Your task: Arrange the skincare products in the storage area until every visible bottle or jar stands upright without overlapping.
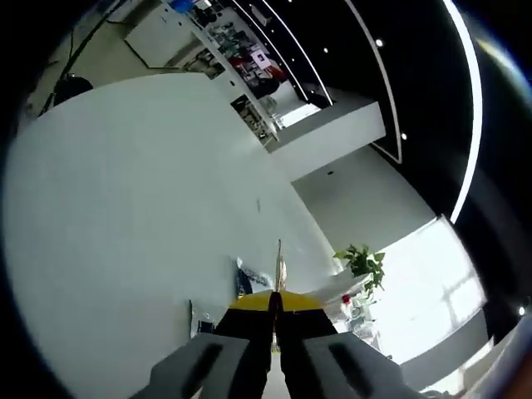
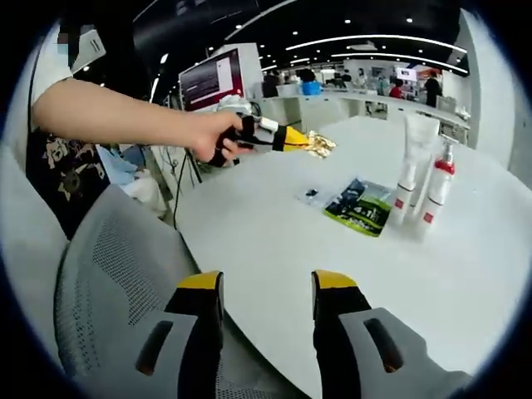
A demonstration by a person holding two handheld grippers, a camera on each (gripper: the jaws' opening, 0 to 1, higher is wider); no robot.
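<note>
My right gripper point(image 2: 266, 287) is open and holds nothing, low over the near edge of the white table point(image 2: 274, 241). At the right of the table a white tube point(image 2: 413, 158) and a white pump bottle with red bands point(image 2: 436, 187) stand upright side by side. A green and black sachet point(image 2: 362, 208) lies flat next to them, with a small dark item point(image 2: 312, 195) beside it. A person's hand holds my left gripper point(image 2: 309, 141) above the far side of the table, shut on a crumpled gold sachet point(image 2: 322, 146). In the left gripper view the jaws point(image 1: 275, 298) are pressed together, and the gold sachet's thin edge point(image 1: 280, 262) sticks out past them.
A grey mesh chair point(image 2: 108, 274) stands at the table's near left edge. The person's bare arm point(image 2: 116, 116) reaches across from the left. A red screen point(image 2: 212, 79) and counters stand behind. In the rolled left gripper view, a potted plant point(image 1: 362, 262) stands beyond the table point(image 1: 150, 208).
</note>
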